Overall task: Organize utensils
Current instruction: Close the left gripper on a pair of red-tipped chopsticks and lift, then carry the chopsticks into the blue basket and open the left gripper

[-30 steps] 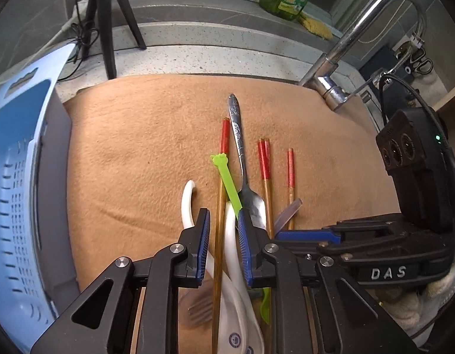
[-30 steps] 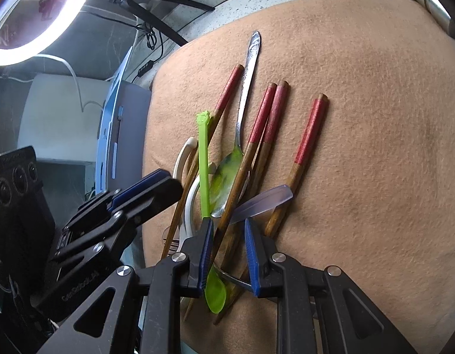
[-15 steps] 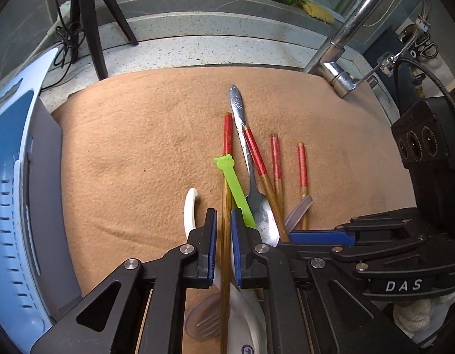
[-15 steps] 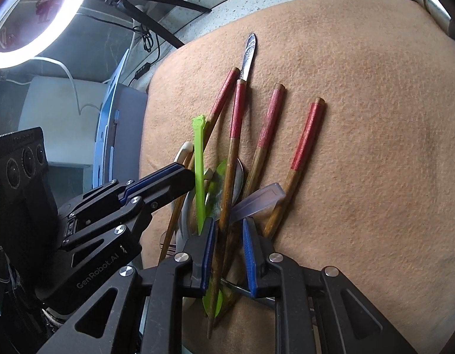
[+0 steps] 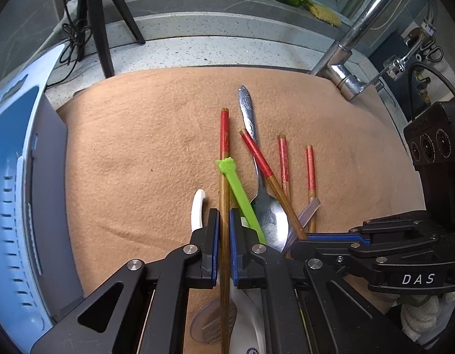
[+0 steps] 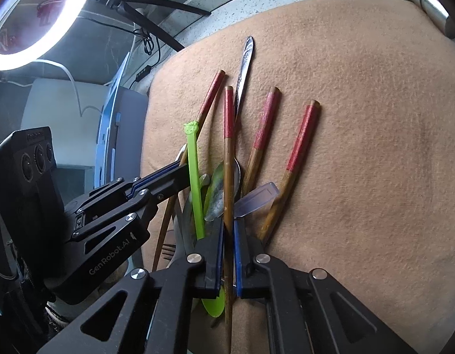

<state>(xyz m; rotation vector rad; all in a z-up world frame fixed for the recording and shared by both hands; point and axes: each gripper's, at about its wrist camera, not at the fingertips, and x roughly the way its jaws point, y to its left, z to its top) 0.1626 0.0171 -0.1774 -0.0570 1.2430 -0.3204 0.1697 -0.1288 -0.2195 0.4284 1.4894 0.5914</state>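
Where chopsticks [image 5: 224, 194] cross: metal spoon [image 5: 264, 203].

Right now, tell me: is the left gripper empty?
No, the left gripper is shut on a red-tipped chopstick that runs between its fingers.

Speckled stone bench [image 5: 198, 50] under tan cloth [image 5: 139, 147]. Chrome faucet [image 5: 360, 26] far right, tripod [image 5: 94, 14] behind. Ring light [image 6: 35, 14] lit at left.

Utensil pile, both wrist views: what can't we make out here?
- Left wrist view: white spoon bowl, hidden under the left gripper.
- Left wrist view: clear fork handle, covered by gripper frame.
- Right wrist view: green spoon bowl, mostly behind the right gripper.
- Both views: held chopsticks' lower tips, cut by the bottom edge.
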